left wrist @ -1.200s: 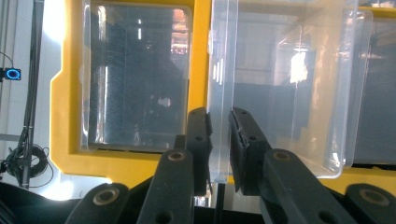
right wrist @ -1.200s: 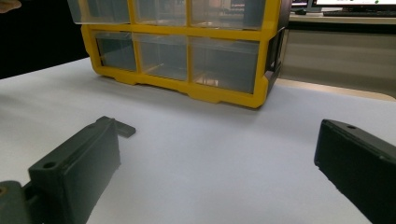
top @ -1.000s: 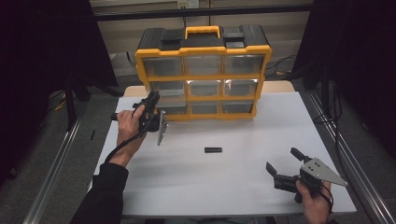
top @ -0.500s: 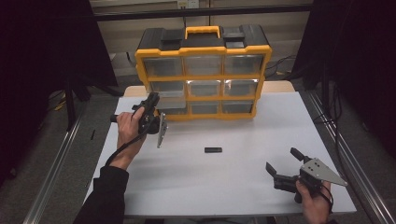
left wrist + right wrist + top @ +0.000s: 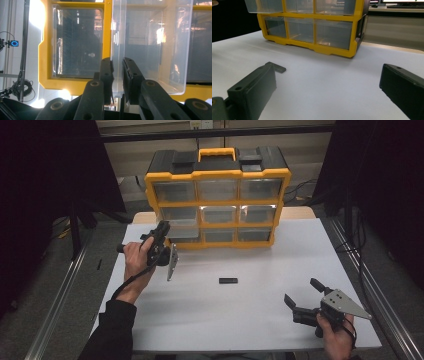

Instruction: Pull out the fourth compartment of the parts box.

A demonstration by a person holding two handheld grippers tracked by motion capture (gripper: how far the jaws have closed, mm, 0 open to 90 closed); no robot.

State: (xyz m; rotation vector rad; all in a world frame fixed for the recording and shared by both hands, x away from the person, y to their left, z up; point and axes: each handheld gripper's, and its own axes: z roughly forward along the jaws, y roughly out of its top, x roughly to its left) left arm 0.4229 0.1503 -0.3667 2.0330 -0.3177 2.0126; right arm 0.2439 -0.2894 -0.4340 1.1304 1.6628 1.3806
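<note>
Drawer (image 5: 150, 47): clear, pulled partway from the yellow organizer (image 5: 218, 195).
Left gripper (image 5: 117, 77): clamped on its front wall, ready to pull.
Right gripper (image 5: 300, 301): spread wide, idle.

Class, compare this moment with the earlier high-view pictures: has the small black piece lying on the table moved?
No. The small black piece lies at the same spot on the white table, in front of the yellow organizer.

white table (image 5: 250, 320), yellow drawer cabinet (image 5: 218, 202) (rear), small black block (image 5: 228, 280)
</note>
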